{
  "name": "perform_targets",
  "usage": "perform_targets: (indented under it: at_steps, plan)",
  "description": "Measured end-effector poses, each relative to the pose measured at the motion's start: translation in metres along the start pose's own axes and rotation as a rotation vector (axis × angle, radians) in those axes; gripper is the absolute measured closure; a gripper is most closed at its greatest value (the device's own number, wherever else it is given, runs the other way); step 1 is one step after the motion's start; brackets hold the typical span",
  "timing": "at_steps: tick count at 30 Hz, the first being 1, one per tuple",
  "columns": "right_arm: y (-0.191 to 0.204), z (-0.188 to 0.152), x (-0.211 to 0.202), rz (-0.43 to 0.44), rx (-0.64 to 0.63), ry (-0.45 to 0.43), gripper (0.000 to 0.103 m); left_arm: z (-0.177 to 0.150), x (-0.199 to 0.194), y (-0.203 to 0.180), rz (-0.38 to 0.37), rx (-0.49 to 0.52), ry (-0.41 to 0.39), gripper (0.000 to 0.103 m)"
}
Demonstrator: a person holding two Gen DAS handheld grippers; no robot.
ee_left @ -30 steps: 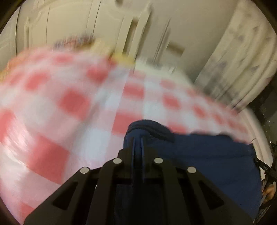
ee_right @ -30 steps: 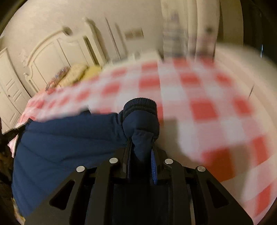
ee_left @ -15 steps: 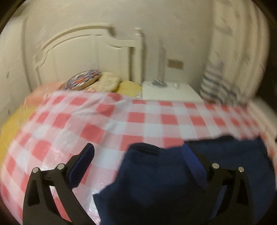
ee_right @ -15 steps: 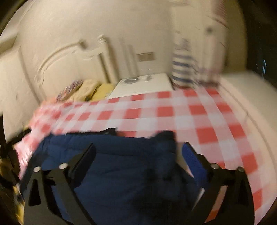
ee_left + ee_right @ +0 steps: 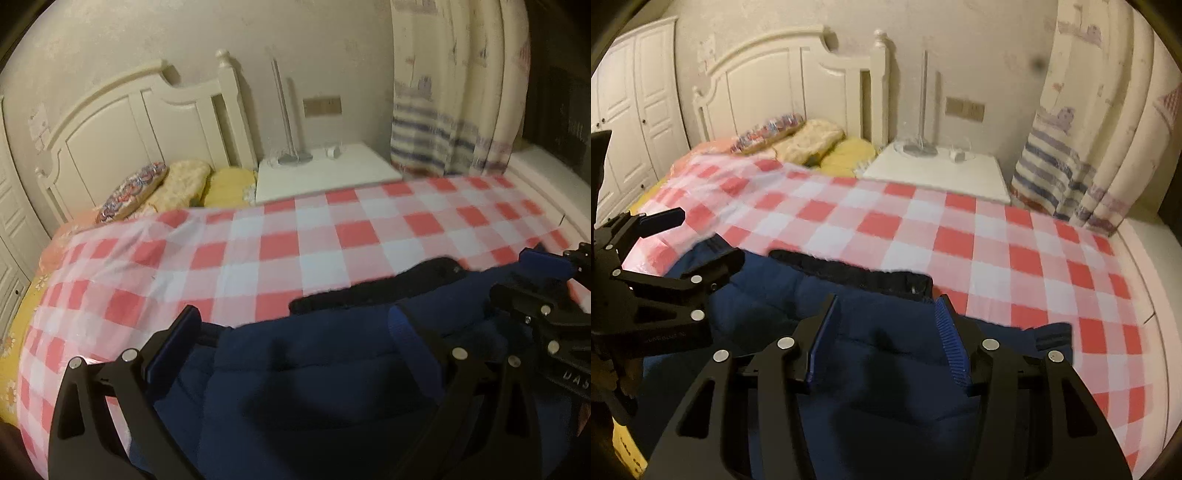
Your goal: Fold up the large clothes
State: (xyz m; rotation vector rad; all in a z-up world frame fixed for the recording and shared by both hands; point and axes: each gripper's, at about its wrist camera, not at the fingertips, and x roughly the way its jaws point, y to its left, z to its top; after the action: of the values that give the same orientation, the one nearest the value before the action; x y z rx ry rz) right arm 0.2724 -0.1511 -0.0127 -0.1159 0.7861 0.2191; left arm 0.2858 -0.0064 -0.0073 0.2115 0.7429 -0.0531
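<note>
A dark blue padded jacket [image 5: 332, 384] lies on the near part of the red-and-white checked bed cover [image 5: 280, 243], with its black collar band [image 5: 373, 291] at its far edge. My left gripper [image 5: 295, 332] is open and empty just above the jacket. My right gripper [image 5: 886, 325] is open and empty above the same jacket [image 5: 879, 398]. The right gripper also shows at the right edge of the left wrist view [image 5: 546, 280]. The left gripper shows at the left of the right wrist view [image 5: 683, 240].
A white headboard [image 5: 798, 74] and several pillows [image 5: 809, 140] are at the bed's far end. A white bedside table [image 5: 938, 173] with a lamp base stands beside it. A striped curtain [image 5: 1071, 147] hangs at the right. White wardrobe doors [image 5: 639, 110] are at the left.
Both grippers were shut on the jacket's cuffs a second ago. They have opened, let the jacket drop onto the bed, and pulled back and up.
</note>
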Motion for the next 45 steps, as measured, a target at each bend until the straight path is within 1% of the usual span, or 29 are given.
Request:
perform_targets:
  at_steps: [1, 3, 4, 5, 8, 12, 19, 26, 30, 33, 34, 35, 36, 37, 38, 39, 40, 41, 42, 43, 44, 45]
  plan:
    - [-0.001, -0.003, 0.011, -0.006, -0.001, 0.028, 0.051, -0.002, 0.013, -0.004, 0.012, 0.012, 0.028, 0.003]
    - [-0.004, -0.012, 0.040, -0.002, 0.015, 0.116, 0.051, -0.008, 0.036, -0.010, 0.019, 0.033, 0.089, 0.003]
    - [-0.005, -0.014, 0.048, 0.011, 0.029, 0.141, 0.051, -0.013, 0.051, -0.012, 0.010, 0.036, 0.139, 0.003]
    - [-0.006, -0.015, 0.053, 0.019, 0.035, 0.153, 0.050, -0.015, 0.060, -0.012, 0.005, 0.033, 0.166, 0.002]
    - [-0.001, -0.016, 0.061, 0.008, 0.006, 0.165, 0.049, -0.020, 0.069, -0.010, -0.008, 0.019, 0.173, 0.002]
    - [-0.002, -0.020, 0.067, 0.017, 0.012, 0.166, 0.048, -0.027, 0.076, -0.007, -0.027, -0.003, 0.176, 0.002]
    - [0.002, -0.022, 0.068, -0.001, -0.001, 0.146, 0.048, -0.031, 0.078, -0.002, -0.054, -0.037, 0.166, 0.002]
    - [-0.002, -0.023, 0.069, 0.017, 0.016, 0.133, 0.048, -0.031, 0.080, 0.002, -0.080, -0.063, 0.160, 0.002]
    - [-0.005, -0.023, 0.069, 0.032, 0.036, 0.134, 0.047, -0.032, 0.081, 0.003, -0.095, -0.077, 0.166, 0.002]
    - [-0.004, -0.023, 0.069, 0.020, 0.025, 0.136, 0.047, -0.030, 0.082, 0.004, -0.093, -0.067, 0.179, 0.002]
    - [-0.004, -0.022, 0.069, 0.023, 0.022, 0.142, 0.046, -0.029, 0.083, 0.005, -0.102, -0.066, 0.192, 0.002]
    - [-0.007, -0.020, 0.069, 0.050, 0.032, 0.155, 0.041, -0.026, 0.082, 0.008, -0.119, -0.057, 0.211, 0.002]
    - [-0.010, -0.019, 0.067, 0.077, 0.050, 0.163, 0.040, -0.023, 0.081, 0.011, -0.124, -0.054, 0.222, 0.002]
    - [-0.016, -0.017, 0.063, 0.102, 0.080, 0.172, 0.040, -0.021, 0.072, 0.020, -0.111, -0.076, 0.220, 0.002]
    - [-0.020, -0.015, 0.056, 0.111, 0.106, 0.166, 0.041, -0.020, 0.062, 0.030, -0.106, -0.104, 0.194, 0.003]
    - [-0.027, -0.013, 0.042, 0.120, 0.138, 0.131, 0.040, -0.018, 0.050, 0.040, -0.106, -0.134, 0.154, 0.003]
    - [-0.035, -0.009, 0.024, 0.127, 0.158, 0.073, 0.040, -0.017, 0.033, 0.055, -0.110, -0.161, 0.099, 0.003]
    - [-0.041, -0.006, 0.011, 0.118, 0.167, 0.031, 0.040, -0.016, 0.026, 0.063, -0.100, -0.163, 0.082, 0.002]
    - [-0.047, -0.004, 0.002, 0.096, 0.172, 0.007, 0.039, -0.016, 0.020, 0.070, -0.074, -0.155, 0.070, 0.002]
    - [-0.053, -0.001, -0.004, 0.067, 0.176, -0.006, 0.038, -0.017, 0.016, 0.077, -0.026, -0.133, 0.064, 0.002]
    - [-0.061, 0.001, -0.008, 0.034, 0.183, -0.009, 0.036, -0.020, 0.015, 0.081, 0.009, -0.108, 0.063, 0.002]
    - [-0.068, 0.002, -0.008, 0.019, 0.192, -0.003, 0.034, -0.022, 0.017, 0.083, 0.027, -0.089, 0.067, 0.002]
